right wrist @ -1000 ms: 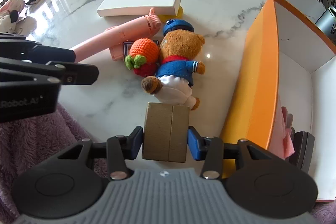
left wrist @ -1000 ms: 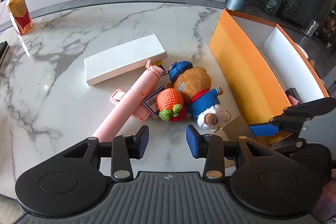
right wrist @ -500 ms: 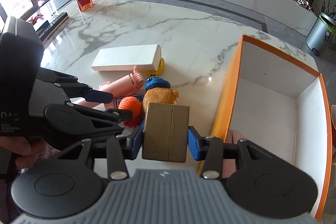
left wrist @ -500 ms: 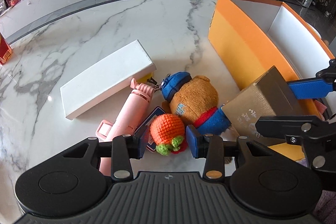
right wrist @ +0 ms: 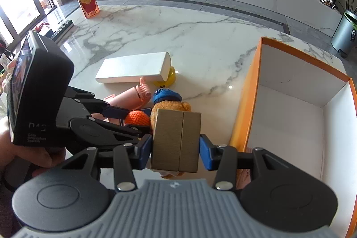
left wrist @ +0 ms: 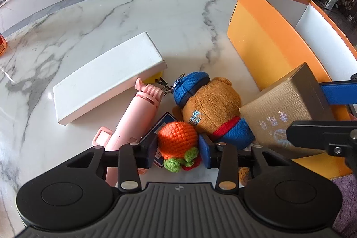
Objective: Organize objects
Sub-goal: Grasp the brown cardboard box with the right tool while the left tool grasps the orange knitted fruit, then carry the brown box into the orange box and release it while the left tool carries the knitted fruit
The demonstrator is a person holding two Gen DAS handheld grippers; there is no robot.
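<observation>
Now the right tool [right wrist: 176, 150] grips the brown carton [right wrist: 177, 139], held above the bench [left wrist: 156, 21] just beside the orange box [right wrist: 290, 117]; carry it over the near wall before letting go. The left tool [left wrist: 177, 148] is half open around the crocheted orange toy [left wrist: 177, 142]; whether its pads press I cannot tell. Crowding it are the plush bear [left wrist: 209, 104], pink tube [left wrist: 136, 119] and white box [left wrist: 107, 81].
</observation>
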